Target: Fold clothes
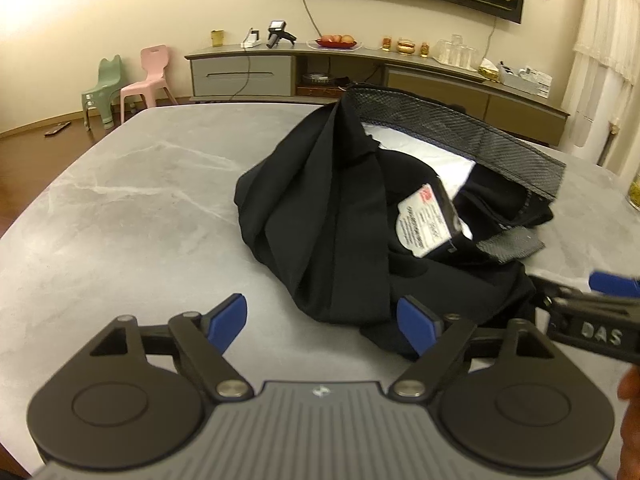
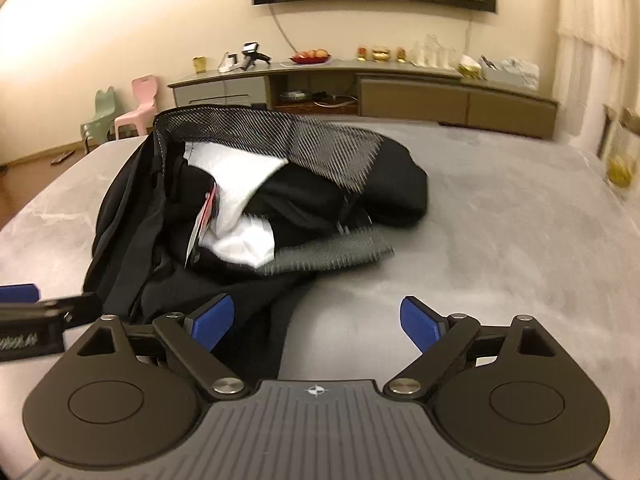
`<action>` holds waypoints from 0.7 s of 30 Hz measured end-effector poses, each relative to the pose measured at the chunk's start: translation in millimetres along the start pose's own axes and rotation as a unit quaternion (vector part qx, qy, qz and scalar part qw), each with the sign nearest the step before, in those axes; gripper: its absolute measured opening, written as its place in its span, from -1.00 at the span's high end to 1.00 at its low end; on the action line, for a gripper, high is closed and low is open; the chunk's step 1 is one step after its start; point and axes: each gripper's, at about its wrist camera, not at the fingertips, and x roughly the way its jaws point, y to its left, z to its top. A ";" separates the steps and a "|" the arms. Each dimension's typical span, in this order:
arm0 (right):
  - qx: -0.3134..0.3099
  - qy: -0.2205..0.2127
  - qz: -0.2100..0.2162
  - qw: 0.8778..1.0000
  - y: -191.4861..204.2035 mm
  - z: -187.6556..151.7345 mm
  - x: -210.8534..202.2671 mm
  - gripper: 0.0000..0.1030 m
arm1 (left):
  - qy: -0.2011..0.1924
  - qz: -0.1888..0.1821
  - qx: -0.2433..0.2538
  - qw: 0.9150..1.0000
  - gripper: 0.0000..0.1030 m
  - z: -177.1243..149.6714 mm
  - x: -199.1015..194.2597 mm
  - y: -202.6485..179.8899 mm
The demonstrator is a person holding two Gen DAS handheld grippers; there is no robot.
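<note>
black trousers (image 1: 340, 208) crumpled on table (image 1: 140, 200) — left gripper (image 1: 322, 324) gaping | right gripper (image 2: 316, 322) gaping

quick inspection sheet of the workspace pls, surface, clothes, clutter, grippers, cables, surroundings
surface: grey marbled table, bare around the clothes.
job's things: black garment in a crumpled heap, unfolded; grey mesh waistband up, white lining and label showing.
clutter: a glass of something yellow near the table's right edge.
grippers: left hand-held gripper open, empty, its right finger against the heap's near edge; right hand-held gripper open, empty.
cables: cords hang from the wall picture to the sideboard.
surroundings: sideboard with a fruit plate and jars; green and pink small chairs; curtain at right.
</note>
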 end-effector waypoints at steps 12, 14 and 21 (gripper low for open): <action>-0.052 -0.041 0.106 0.992 -1.8 39.1 1.5 1.00 | -0.003 0.020 0.001 1.000 0.98 69.8 64.2 8.7; -0.023 -0.107 0.174 0.979 -17.7 50.1 -37.6 1.00 | -0.044 0.027 -0.044 0.998 0.97 90.5 51.1 32.1; -0.061 -0.049 0.127 0.989 -28.6 51.7 1.9 -0.29 | -0.009 -0.037 -0.116 0.993 0.06 83.1 57.0 62.5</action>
